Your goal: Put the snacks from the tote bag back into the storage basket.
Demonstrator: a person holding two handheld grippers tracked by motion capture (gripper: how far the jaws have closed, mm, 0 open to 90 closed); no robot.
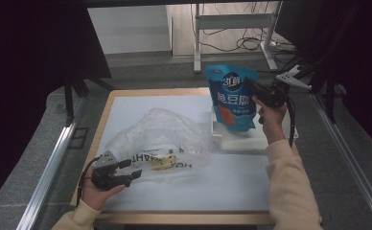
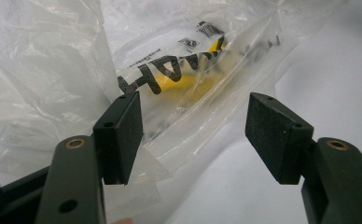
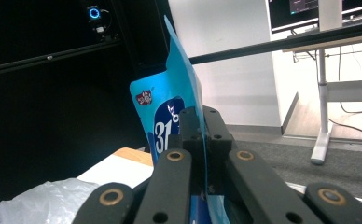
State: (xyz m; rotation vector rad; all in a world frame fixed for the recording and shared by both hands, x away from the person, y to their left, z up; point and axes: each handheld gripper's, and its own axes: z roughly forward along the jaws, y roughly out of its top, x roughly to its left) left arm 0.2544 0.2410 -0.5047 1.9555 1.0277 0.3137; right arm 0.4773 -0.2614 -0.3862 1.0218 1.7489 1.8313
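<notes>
Right tool [image 1: 257, 92] pinches the upper edge of the blue printed foil snack pouch [image 1: 233, 98], which hangs upright above the white foam block [image 1: 241, 139], likely so it can drop bottom-first into the crumpled clear plastic bag [image 1: 162, 139] beside that block. Left tool [image 1: 126, 173] rests on the bench [image 1: 222, 184], jaws wide at the bag's mouth with nothing gripped, probably waiting to open it.

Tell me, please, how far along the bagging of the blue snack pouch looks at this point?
Done: the right tool has shut on the blue pouch and holds it up above the white tray. In hand: the left tool sits open at the clear plastic bag, gripping nothing; something yellow already lies inside. Left, probably: grip the bag's edge, open it and lower the pouch in.
</notes>
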